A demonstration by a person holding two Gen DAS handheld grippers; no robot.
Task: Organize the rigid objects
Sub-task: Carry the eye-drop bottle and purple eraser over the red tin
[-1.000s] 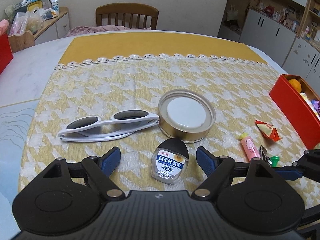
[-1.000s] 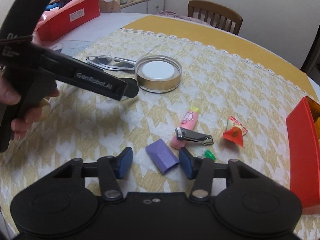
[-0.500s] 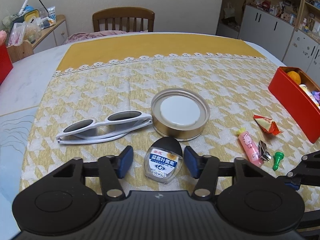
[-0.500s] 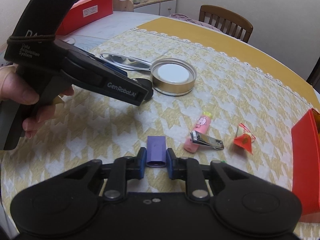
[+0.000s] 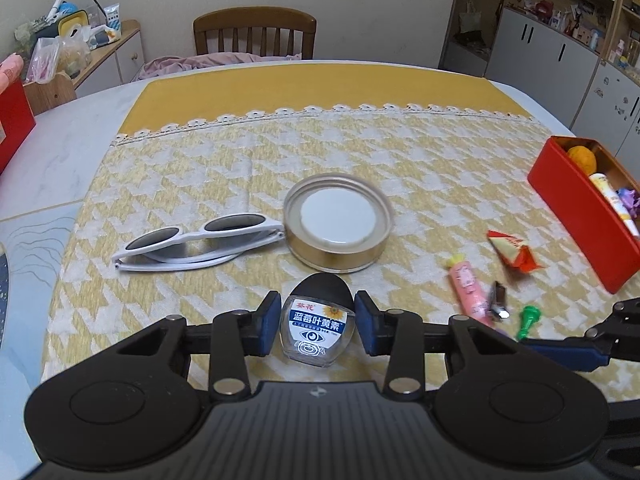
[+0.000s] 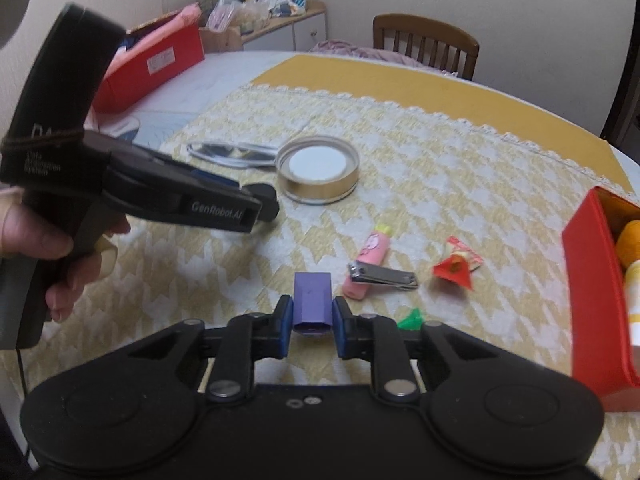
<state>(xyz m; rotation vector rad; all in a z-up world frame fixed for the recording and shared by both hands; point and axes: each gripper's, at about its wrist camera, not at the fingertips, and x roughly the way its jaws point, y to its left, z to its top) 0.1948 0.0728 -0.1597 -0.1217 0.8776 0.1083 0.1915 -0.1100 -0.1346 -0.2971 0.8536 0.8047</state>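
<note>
My left gripper (image 5: pixel 317 322) is shut on a small clear bottle with a black cap and blue label (image 5: pixel 318 328). My right gripper (image 6: pixel 310 326) is shut on a purple block (image 6: pixel 312 300) and holds it above the cloth. On the yellow houndstooth cloth lie white sunglasses (image 5: pixel 196 246), a gold jar lid (image 5: pixel 338 226), a pink tube (image 6: pixel 370 258), a nail clipper (image 6: pixel 382 278), a red wrapped candy (image 6: pixel 456 268) and a green piece (image 6: pixel 412 318). The left gripper shows from the side in the right wrist view (image 6: pixel 256 204).
A red box (image 6: pixel 596 300) with an orange ball and other items stands at the right. Another red box (image 6: pixel 152 64) stands at the far left. A wooden chair (image 5: pixel 254 34) is behind the table. Cabinets line the right wall.
My left gripper closed onto the bottle. My right gripper closed on the purple block and raised it off the cloth.
</note>
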